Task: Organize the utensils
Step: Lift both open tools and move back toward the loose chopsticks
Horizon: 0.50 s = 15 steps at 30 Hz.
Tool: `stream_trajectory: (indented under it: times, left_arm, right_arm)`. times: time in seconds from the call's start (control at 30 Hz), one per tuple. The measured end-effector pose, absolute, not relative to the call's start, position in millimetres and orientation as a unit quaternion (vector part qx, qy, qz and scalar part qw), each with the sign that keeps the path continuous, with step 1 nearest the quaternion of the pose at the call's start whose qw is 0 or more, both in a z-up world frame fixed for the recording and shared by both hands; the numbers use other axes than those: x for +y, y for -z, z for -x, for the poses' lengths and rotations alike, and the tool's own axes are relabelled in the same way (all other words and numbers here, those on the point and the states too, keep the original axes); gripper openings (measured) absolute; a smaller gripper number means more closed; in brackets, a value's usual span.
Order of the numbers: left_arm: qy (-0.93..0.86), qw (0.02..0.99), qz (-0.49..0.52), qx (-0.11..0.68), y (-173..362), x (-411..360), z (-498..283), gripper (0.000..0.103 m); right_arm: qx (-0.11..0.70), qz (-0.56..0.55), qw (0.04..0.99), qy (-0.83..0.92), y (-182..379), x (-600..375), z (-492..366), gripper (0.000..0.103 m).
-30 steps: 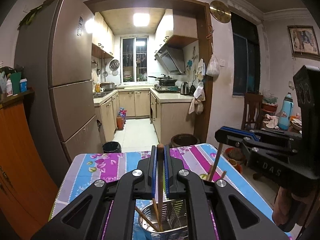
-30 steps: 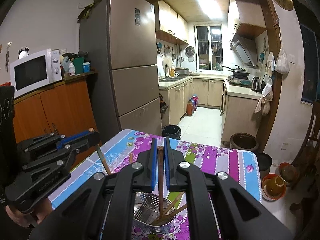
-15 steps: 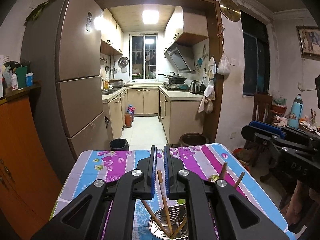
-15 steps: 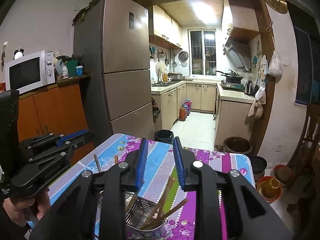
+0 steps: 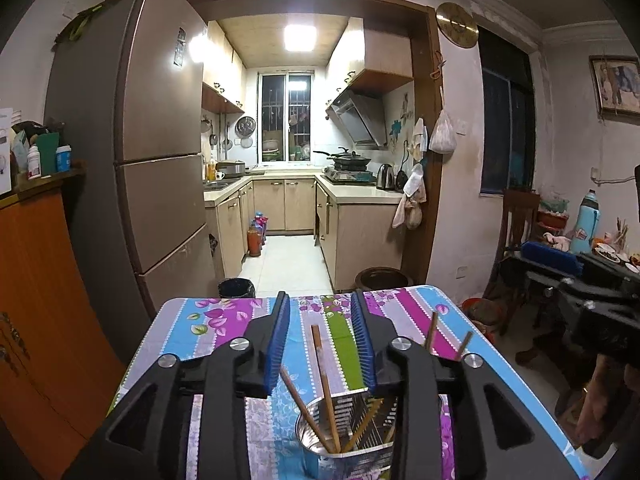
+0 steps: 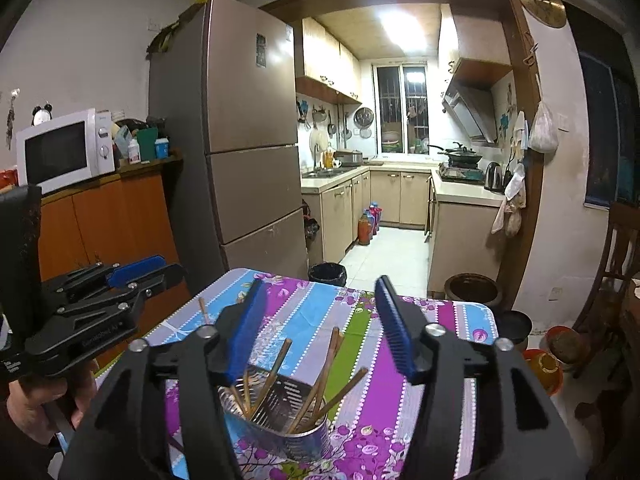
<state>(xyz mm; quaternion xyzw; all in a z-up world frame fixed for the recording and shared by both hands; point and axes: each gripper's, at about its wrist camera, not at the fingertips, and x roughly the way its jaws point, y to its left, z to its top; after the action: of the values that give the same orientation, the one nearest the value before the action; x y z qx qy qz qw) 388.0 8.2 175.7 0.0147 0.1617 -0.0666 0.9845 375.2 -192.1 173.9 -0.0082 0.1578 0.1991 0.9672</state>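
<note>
A perforated metal utensil holder (image 5: pixel 348 432) stands on the flower-striped tablecloth (image 5: pixel 208 332), with several wooden chopsticks leaning in it. My left gripper (image 5: pixel 320 316) hovers just above it, its jaws opening. One chopstick (image 5: pixel 320 360) stands free between the blue pads, touching neither. My right gripper (image 6: pixel 320 308) is over the same holder (image 6: pixel 280 420), its jaws opening wider, with chopsticks (image 6: pixel 332 360) below the gap and none pressed. Each gripper shows in the other's view: the right gripper (image 5: pixel 520 268) at the right, the left gripper (image 6: pixel 172 272) at the left, held by a hand (image 6: pixel 36 408).
A tall brown fridge (image 6: pixel 248 140) and an orange cabinet (image 6: pixel 112 220) with a microwave (image 6: pixel 60 152) stand to the left. Beyond the table's far edge are a black bin (image 6: pixel 328 274) and a brown crock (image 6: pixel 472 288). A wooden chair (image 5: pixel 516 220) and a cluttered side table are on the right.
A second ago each gripper was shut on an upright chopstick over the holder. Both have opened, the right first, and the chopsticks now lean loose in the holder.
</note>
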Motion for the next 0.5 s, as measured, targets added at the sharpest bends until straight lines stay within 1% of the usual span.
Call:
stream_trajectory:
  times: [0.03,0.1,0.2,0.23,0.27,0.3,0.5]
  left_arm:
    - [0.068,0.985,-0.016,0.16,-175,8,-380,0.038]
    - [0.07,0.985,-0.02,0.156,-173,9,-367,0.047]
    - [0.072,0.986,-0.023,0.149,-169,11,-345,0.056]
    - [0.072,0.986,-0.021,0.147,-168,13,-338,0.057]
    - [0.075,0.986,-0.017,0.145,-165,16,-327,0.059]
    - [0.077,0.987,-0.015,0.144,-164,17,-321,0.061]
    - [0.088,0.987,-0.017,0.135,-152,18,-276,0.069]
  right_arm:
    - [0.155,0.006,0.967,-0.2,-175,-194,-370,0.059]
    - [0.144,0.001,0.969,-0.201,-176,-198,-354,0.07]
    - [0.13,-0.001,0.97,-0.203,-176,-203,-329,0.078]
    - [0.126,-0.001,0.971,-0.203,-175,-204,-319,0.081]
    - [0.122,-0.002,0.971,-0.204,-174,-206,-310,0.087]
    - [0.117,-0.003,0.972,-0.205,-172,-207,-299,0.091]
    - [0.099,-0.008,0.972,-0.211,-162,-214,-248,0.092]
